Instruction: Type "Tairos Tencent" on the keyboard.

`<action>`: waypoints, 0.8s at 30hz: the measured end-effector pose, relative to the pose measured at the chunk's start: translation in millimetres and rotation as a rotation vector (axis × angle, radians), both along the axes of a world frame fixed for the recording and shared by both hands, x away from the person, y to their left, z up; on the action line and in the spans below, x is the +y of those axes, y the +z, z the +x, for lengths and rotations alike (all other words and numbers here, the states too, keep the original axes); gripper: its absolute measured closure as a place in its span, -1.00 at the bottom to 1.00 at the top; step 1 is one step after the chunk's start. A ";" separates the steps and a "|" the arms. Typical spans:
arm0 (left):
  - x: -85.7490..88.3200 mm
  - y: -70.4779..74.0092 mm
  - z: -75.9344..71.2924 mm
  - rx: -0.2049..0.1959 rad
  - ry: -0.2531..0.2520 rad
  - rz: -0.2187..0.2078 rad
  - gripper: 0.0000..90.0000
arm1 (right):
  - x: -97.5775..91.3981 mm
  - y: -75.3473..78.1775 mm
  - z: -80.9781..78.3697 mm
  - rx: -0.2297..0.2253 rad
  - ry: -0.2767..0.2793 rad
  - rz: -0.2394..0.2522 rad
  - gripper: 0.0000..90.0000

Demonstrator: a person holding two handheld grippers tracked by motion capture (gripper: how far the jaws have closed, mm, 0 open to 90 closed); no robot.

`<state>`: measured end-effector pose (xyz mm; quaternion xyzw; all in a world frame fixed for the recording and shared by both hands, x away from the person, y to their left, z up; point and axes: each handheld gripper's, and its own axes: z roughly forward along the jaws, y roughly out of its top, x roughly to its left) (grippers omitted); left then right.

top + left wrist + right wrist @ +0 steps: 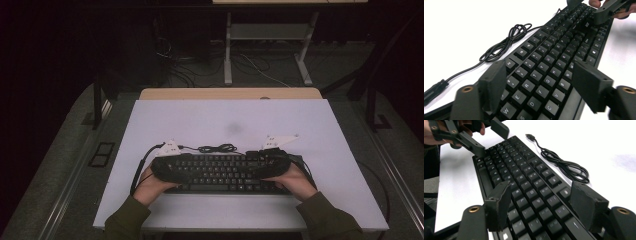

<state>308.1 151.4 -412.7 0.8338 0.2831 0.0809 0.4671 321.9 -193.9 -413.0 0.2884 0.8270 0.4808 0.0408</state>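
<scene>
Lying flat on the white tabletop, the black keyboard sits near the front edge, about halfway between the left and right edges, with its long side parallel to that front edge. Its black cable rests in a loose coil on the tabletop just behind the keyboard, and the plug end lies free on the surface.

The left gripper is at the left end of the keyboard, held in the person's left hand. In the left gripper view its two jaws stand wide apart above the keys, one on each side of the letter rows, and the pads do not press on anything.

The right gripper is at the right end of the keyboard, held in the right hand. In the right gripper view its jaws are also spread wide over the keys, and no pad presses on the keyboard. Each gripper view shows the other gripper far off at the opposite end, also with its jaws apart.
</scene>
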 end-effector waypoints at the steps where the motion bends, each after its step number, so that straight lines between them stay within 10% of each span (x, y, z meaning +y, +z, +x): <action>1: 1.7 0.1 -1.7 -0.003 0.002 -0.001 -0.46 | -2.7 0.1 -1.4 -0.004 -0.005 -0.002 -0.29; 24: 26.7 -6.5 -21.4 -0.027 0.030 -0.027 -0.78 | -75.6 -0.7 -34.0 -0.044 -0.120 0.052 -0.39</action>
